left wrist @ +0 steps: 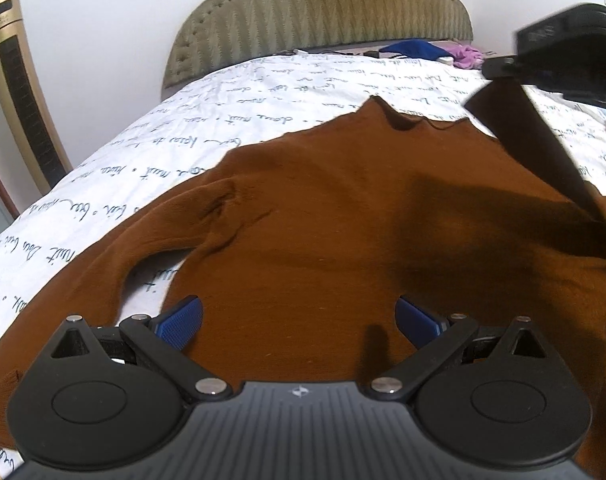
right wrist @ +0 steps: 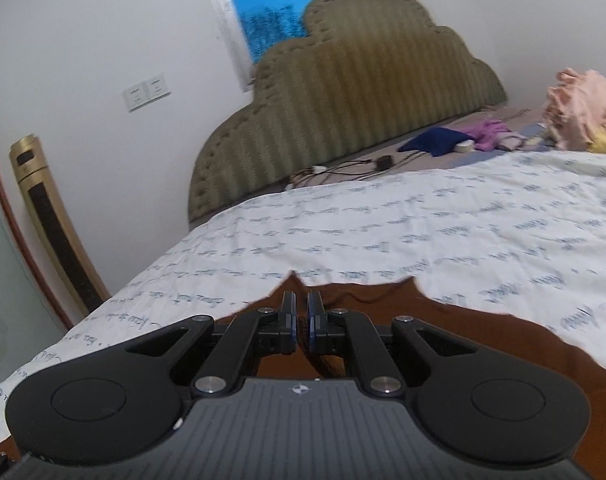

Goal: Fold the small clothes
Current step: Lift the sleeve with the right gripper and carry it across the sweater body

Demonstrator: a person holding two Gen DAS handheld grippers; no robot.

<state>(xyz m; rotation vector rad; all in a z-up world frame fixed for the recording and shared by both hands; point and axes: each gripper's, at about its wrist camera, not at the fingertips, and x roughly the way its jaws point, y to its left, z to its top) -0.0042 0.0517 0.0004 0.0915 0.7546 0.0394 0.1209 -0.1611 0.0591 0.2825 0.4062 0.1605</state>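
Observation:
A small brown knit sweater (left wrist: 323,216) lies flat on the white bedsheet with blue script (left wrist: 231,108), collar toward the headboard, one sleeve trailing to the lower left. My left gripper (left wrist: 299,322) is open and empty, its blue pads spread over the sweater's lower body. My right gripper (right wrist: 301,326) is shut on a fold of the brown sweater (right wrist: 443,332), lifted a little above the bed. The right gripper also shows in the left wrist view (left wrist: 563,64), at the upper right with dark fabric hanging from it.
A padded olive headboard (right wrist: 363,112) stands at the far end. Blue and pink clothes (right wrist: 463,136) and cables lie by it. A pile of pink clothes (right wrist: 579,108) sits at the far right. A gold tower fan (left wrist: 19,92) stands left of the bed.

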